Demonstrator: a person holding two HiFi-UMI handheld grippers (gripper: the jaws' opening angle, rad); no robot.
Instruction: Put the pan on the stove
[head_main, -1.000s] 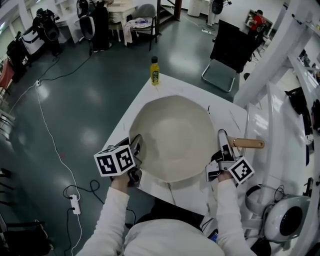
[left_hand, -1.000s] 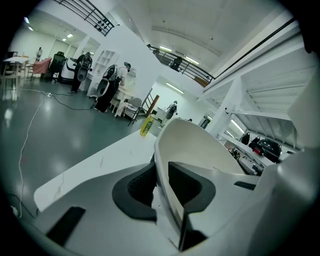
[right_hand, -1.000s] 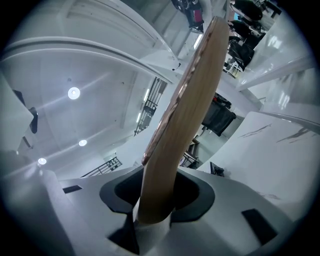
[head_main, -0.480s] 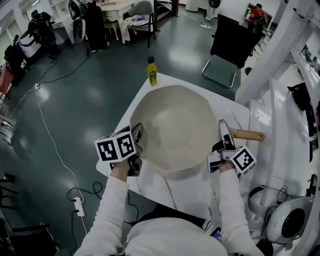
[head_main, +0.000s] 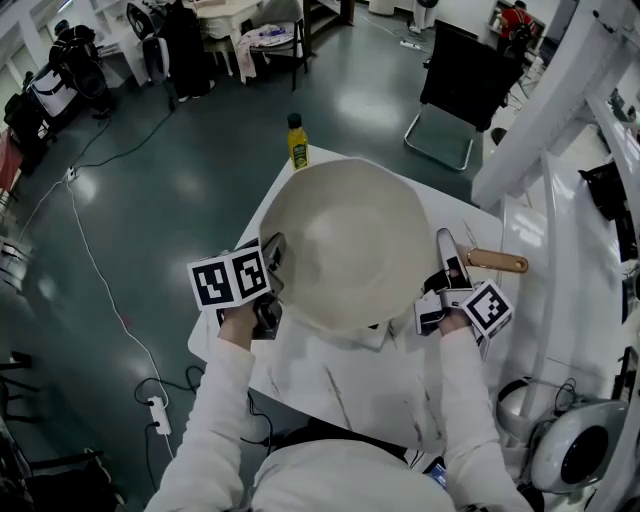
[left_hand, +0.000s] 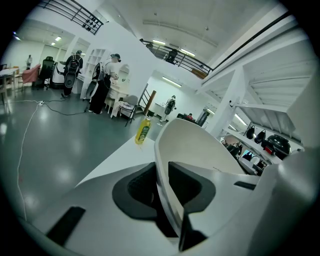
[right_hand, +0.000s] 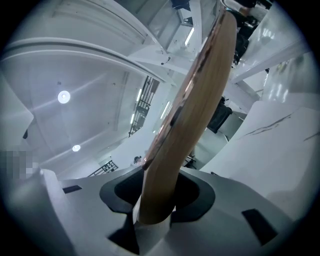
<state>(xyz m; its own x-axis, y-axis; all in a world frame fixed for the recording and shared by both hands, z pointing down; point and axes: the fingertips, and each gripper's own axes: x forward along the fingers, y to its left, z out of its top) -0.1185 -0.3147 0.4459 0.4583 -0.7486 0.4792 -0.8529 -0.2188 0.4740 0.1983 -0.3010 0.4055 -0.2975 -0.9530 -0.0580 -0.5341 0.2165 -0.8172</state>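
A big white pan (head_main: 345, 240) hangs over the white table (head_main: 330, 385), carried between both grippers. My left gripper (head_main: 272, 262) is shut on the pan's left rim; in the left gripper view that thin rim (left_hand: 167, 170) runs straight between the jaws of the left gripper (left_hand: 167, 197). My right gripper (head_main: 447, 262) is shut on the pan's wooden handle (head_main: 497, 262), whose end sticks out to the right. The right gripper view shows the handle (right_hand: 195, 100) rising from the jaws of the right gripper (right_hand: 160, 200). No stove shows plainly; the pan hides the tabletop beneath it.
A yellow-green bottle (head_main: 297, 142) stands at the table's far corner, also seen as the bottle (left_hand: 143, 131) past the pan. A black chair (head_main: 455, 90) stands beyond the table. White frame posts (head_main: 540, 110) rise at the right, and a round white appliance (head_main: 560, 450) sits lower right.
Both grippers and the pan have moved together away from the person, toward the bottle at the far corner. The grips on rim and handle have not changed.
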